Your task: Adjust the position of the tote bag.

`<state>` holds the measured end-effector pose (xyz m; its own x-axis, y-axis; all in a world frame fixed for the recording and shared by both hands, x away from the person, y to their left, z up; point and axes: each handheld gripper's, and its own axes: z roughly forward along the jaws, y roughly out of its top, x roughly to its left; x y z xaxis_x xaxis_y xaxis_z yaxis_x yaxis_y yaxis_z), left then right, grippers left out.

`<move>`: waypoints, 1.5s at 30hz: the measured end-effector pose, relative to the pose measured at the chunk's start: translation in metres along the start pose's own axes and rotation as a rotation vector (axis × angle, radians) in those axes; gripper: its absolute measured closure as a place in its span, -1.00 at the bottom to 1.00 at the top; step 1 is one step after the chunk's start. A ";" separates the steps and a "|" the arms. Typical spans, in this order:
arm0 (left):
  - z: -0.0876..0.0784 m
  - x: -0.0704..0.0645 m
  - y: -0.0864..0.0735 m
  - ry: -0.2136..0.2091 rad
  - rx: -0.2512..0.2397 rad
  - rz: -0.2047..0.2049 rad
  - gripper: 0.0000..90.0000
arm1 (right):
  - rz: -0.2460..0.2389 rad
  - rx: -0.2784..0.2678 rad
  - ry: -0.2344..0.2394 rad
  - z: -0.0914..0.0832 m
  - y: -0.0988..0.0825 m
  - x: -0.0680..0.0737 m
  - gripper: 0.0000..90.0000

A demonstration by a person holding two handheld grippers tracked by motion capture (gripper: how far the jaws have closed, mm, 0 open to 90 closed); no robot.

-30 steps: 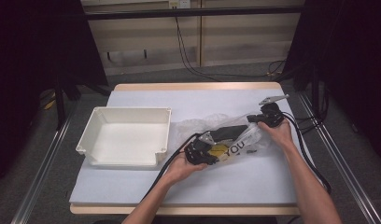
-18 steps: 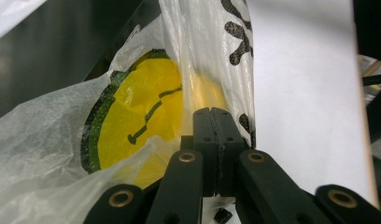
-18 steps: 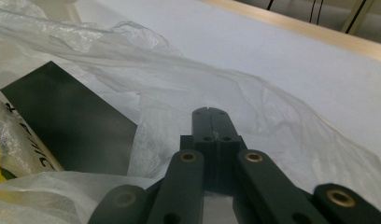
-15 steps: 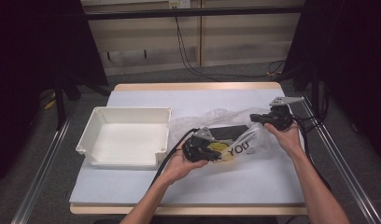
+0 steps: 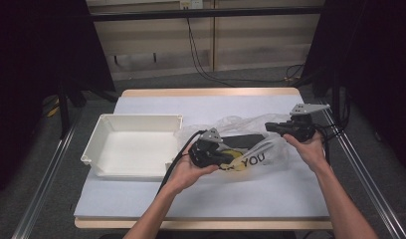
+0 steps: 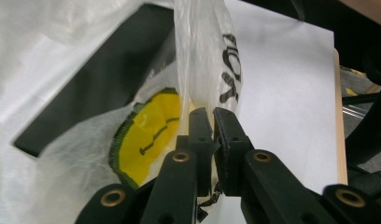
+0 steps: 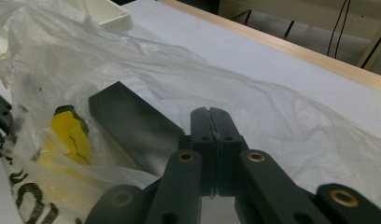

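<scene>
white cloth covers the table (image 5: 141,209), biggest thing here and the landmark for the rest. on its left half sits a white tray (image 5: 134,144), empty. right of the tray, about mid-table, lies the thin clear plastic bag (image 5: 251,144), crumpled, with black letters "you" and a yellow smiley print (image 6: 149,135) on it. inside the bag a flat black box (image 7: 132,126) shows through the film, lying near the smiley.

step in hand, as i judge it: both grippers hold the bag's mouth at opposite sides and spread it apart to get at the box. left gripper (image 5: 226,158) is at the bag's tray-side edge, jaws nearly closed and pinching a fold of film between the pads (image 6: 200,126). right gripper (image 5: 270,127) is at the bag's far-right edge, jaws pressed together with film caught in the seam.

next move likely calls for keeping both pinches tight while pulling apart, gently, since the film is thin and could slip or tear; then the box must come out, probably toward the tray.
</scene>
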<state>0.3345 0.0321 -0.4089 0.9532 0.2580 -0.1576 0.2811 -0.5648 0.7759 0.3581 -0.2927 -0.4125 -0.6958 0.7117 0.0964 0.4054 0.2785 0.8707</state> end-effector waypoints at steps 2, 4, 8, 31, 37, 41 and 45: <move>-0.008 0.001 0.005 0.018 0.013 0.030 0.92 | -0.007 0.006 0.015 0.000 0.000 0.005 0.99; -0.018 0.005 0.011 0.043 0.022 0.030 0.96 | -0.013 0.014 0.034 0.000 -0.001 0.011 1.00; -0.028 0.022 0.022 0.106 0.080 0.041 1.00 | -0.029 0.050 0.055 0.005 -0.005 0.019 1.00; 0.018 0.064 0.046 0.218 0.347 0.063 1.00 | -0.055 0.159 0.040 0.015 -0.037 0.018 1.00; 0.025 0.081 0.040 0.240 0.383 0.014 1.00 | -0.046 0.188 0.032 0.013 -0.047 0.014 1.00; 0.029 0.095 0.036 0.275 0.440 0.001 1.00 | -0.032 0.220 0.032 0.012 -0.057 0.010 1.00; 0.040 0.102 0.033 0.294 0.479 -0.034 1.00 | -0.034 0.243 0.023 0.013 -0.064 0.008 1.00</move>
<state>0.4451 0.0084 -0.4237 0.8910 0.4510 0.0529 0.3954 -0.8278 0.3980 0.3344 -0.2957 -0.4736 -0.7236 0.6853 0.0828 0.5104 0.4505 0.7325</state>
